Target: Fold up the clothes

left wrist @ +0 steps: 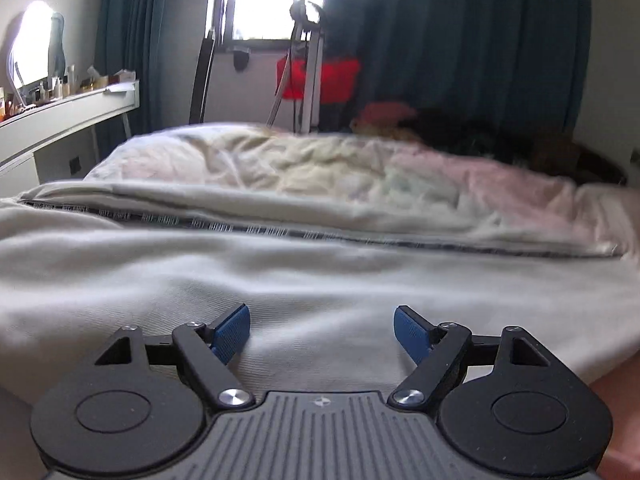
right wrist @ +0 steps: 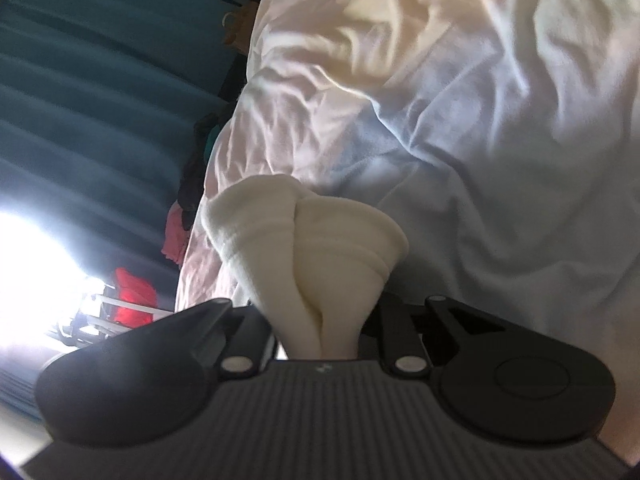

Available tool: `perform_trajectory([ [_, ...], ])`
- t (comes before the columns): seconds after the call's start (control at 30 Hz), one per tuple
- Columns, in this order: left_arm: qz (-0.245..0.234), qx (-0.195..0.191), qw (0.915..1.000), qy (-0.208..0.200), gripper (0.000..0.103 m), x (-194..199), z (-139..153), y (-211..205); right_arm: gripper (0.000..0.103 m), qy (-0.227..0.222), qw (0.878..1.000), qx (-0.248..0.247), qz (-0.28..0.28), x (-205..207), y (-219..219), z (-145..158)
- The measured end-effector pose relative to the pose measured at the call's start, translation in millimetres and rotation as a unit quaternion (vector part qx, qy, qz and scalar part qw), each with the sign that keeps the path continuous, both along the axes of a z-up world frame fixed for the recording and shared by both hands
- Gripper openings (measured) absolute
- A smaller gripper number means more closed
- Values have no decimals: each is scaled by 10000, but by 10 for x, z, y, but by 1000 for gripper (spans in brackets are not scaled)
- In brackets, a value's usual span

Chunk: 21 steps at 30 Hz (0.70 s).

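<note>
1. Right gripper (right wrist: 320,320) clamped on bunched cream garment (right wrist: 304,232), lifted over bed (right wrist: 480,120), likely for the fold.
2. Left gripper (left wrist: 322,334) fingers apart, empty, above white garment (left wrist: 280,280) spread flat.

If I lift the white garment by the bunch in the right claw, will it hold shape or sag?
Likely sag: the white garment bunches into soft folds where the right claw pinches it. It looks thick and ribbed, so probably not slippery. Its spread part would probably trail along behind.
</note>
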<state>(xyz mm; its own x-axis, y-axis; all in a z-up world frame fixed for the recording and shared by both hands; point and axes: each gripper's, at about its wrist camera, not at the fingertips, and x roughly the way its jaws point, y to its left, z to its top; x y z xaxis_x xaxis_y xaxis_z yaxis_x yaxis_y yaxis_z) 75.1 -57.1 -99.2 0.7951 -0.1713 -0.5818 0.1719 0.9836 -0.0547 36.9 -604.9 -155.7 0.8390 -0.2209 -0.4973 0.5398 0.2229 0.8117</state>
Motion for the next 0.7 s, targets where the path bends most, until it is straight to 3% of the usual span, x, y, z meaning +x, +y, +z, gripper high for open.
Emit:
perform_trajectory([
  [0.1, 25, -56, 9994, 354, 82, 142, -142, 148, 14, 100, 9993, -337, 80, 35, 48, 82],
  [0.17, -22, 16, 9994, 355, 83, 198, -149, 176, 14, 282, 9964, -762, 230, 96, 100, 174],
  [0.33, -43, 111, 9993, 359, 84, 227, -69, 187, 14, 702, 9611, -2591, 656, 274, 491, 639],
  [0.43, 10, 263, 9996, 103, 83, 169, 35, 184, 14, 667, 9285, -3572, 765, 338, 888, 975],
  [0.53, 163, 216, 9993, -269, 82, 156, 197, 272, 14, 343, 8856, -4499, 1106, 372, 1450, 1309],
  [0.57, 257, 128, 9989, -374, 82, 153, 261, 329, 14, 223, 8689, -4789, 1234, 378, 1649, 1402],
  [0.7, 677, -262, 9949, -698, 83, 142, 504, 606, 14, -260, 7778, -5961, 1977, 443, 2682, 1515],
])
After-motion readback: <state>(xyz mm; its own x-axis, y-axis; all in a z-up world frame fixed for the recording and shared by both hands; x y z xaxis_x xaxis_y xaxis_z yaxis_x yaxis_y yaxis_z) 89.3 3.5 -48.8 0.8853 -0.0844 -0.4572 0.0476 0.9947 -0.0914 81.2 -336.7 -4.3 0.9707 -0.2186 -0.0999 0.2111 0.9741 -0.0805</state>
